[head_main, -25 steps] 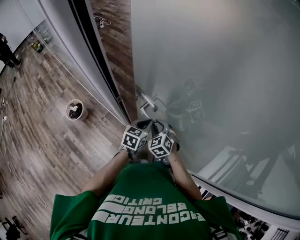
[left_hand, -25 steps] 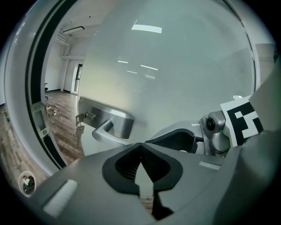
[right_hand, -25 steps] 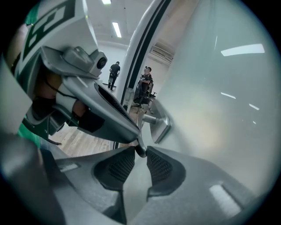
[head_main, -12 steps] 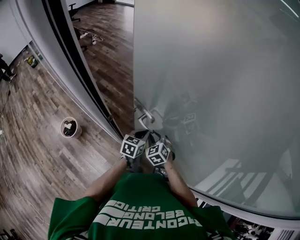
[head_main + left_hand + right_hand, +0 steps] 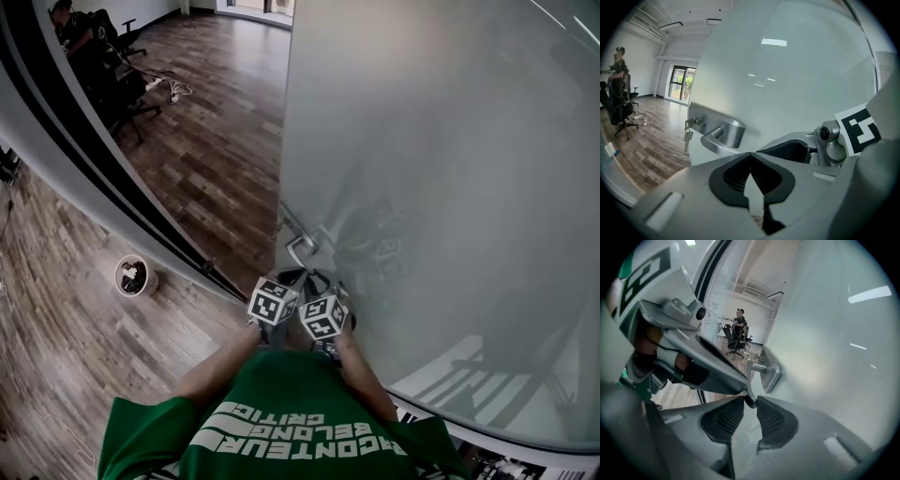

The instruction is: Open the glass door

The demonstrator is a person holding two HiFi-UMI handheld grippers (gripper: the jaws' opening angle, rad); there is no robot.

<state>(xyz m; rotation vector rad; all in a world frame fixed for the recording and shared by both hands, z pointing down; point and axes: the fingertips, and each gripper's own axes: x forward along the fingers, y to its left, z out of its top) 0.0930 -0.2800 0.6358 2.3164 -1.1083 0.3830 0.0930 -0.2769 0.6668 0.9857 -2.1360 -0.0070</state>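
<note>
Round bin (image 5: pixel 134 276) on the floor at 9 o'clock; left gripper (image 5: pixel 750 155) — jaws closed together, empty; right gripper (image 5: pixel 749 403) clamped narrow on the lever handle (image 5: pixel 766 367) tip; frosted glass door (image 5: pixel 441 169) — ajar, filling 2 o'clock.

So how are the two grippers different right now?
The right gripper is shut on the tip of the door handle; the left gripper is shut on nothing. The right one touches the handle; the left one stops short of it. Both sit side by side at the glass door.
</note>
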